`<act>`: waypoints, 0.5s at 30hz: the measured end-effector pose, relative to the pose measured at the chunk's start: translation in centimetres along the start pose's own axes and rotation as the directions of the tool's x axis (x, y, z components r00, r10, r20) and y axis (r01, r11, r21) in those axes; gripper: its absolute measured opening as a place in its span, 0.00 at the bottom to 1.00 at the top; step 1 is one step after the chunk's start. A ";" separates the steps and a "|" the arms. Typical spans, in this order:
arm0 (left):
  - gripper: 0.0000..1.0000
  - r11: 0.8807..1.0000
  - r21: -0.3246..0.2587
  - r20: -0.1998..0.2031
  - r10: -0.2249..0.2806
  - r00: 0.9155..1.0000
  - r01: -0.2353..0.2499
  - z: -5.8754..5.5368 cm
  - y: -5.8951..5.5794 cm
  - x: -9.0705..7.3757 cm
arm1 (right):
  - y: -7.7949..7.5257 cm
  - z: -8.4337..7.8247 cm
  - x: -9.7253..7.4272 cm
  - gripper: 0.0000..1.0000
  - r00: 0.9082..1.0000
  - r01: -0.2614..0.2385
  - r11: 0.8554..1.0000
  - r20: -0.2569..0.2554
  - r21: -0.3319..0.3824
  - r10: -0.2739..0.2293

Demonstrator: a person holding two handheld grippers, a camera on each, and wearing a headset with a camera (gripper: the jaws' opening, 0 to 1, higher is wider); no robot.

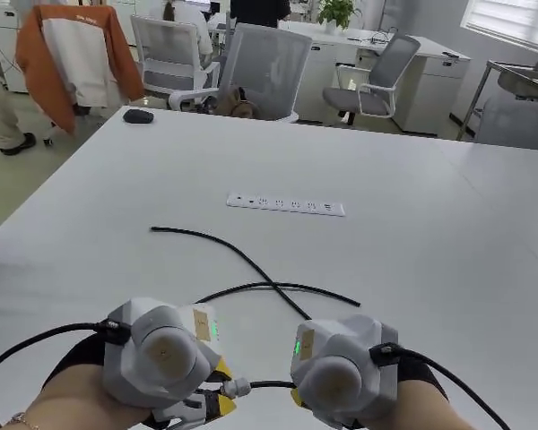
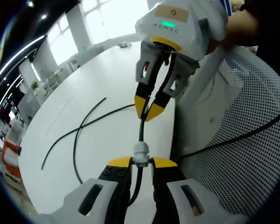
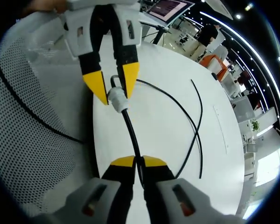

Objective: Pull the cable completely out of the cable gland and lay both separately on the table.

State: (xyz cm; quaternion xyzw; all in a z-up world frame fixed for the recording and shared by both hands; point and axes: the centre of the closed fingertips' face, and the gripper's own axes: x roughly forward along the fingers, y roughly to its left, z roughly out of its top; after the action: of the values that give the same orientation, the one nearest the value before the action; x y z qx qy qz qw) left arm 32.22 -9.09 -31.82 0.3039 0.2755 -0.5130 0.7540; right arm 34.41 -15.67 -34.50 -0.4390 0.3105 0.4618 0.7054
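Note:
A white cable gland (image 1: 236,388) sits on a thin black cable (image 1: 251,264) just above the table's near edge. My left gripper (image 1: 217,400) is shut on the gland (image 2: 141,155). A short way to its right, my right gripper (image 1: 296,394) is shut on the cable (image 3: 130,135). A short stretch of cable runs between the two. In the right gripper view the left gripper (image 3: 113,86) pinches the gland (image 3: 116,99) between yellow tips. The cable's free length lies crossed over itself on the white table (image 1: 412,269).
A white power strip (image 1: 287,204) lies flat mid-table. A dark mouse (image 1: 138,116) rests at the far left corner. Grey mesh chairs (image 1: 264,72) stand behind the table, and an orange jacket (image 1: 67,54) hangs at the back left. Desks and a person stand beyond.

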 end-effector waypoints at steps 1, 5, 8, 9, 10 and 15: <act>0.17 1.000 0.000 0.000 0.001 1.000 -0.001 0.0 0.0 0.0 | -0.2 -0.3 0.0 0.03 1.000 0.005 1.000 -0.013 0.009 -0.005; 0.17 1.000 -0.003 -0.001 0.002 1.000 -0.002 0.0 0.1 0.0 | -0.5 -1.4 0.0 0.03 0.998 0.019 0.999 -0.056 0.048 -0.016; 0.17 1.000 -0.005 -0.003 0.004 1.000 -0.004 -0.1 0.1 0.0 | -1.0 -2.8 -0.1 0.03 0.992 0.044 0.997 -0.118 0.060 -0.036; 0.17 1.000 -0.005 -0.002 0.004 1.000 -0.004 -0.1 0.1 0.0 | -1.1 -2.9 -0.1 0.03 0.992 0.047 0.997 -0.124 0.063 -0.039; 0.17 1.000 -0.007 0.000 0.005 1.000 -0.005 0.0 0.2 0.0 | -1.3 -3.4 -0.2 0.03 0.989 0.054 0.995 -0.138 0.083 -0.042; 0.17 1.000 -0.009 0.005 0.006 1.000 -0.006 0.1 0.2 -0.1 | -1.3 -3.9 -0.3 0.04 0.987 0.055 0.992 -0.155 0.111 -0.037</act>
State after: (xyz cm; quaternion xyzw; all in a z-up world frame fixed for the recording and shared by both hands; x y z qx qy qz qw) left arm 32.35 -9.08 -31.62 0.3002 0.2748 -0.5102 0.7576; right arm 35.35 -19.55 -35.43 -0.4389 0.3794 0.3917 0.7141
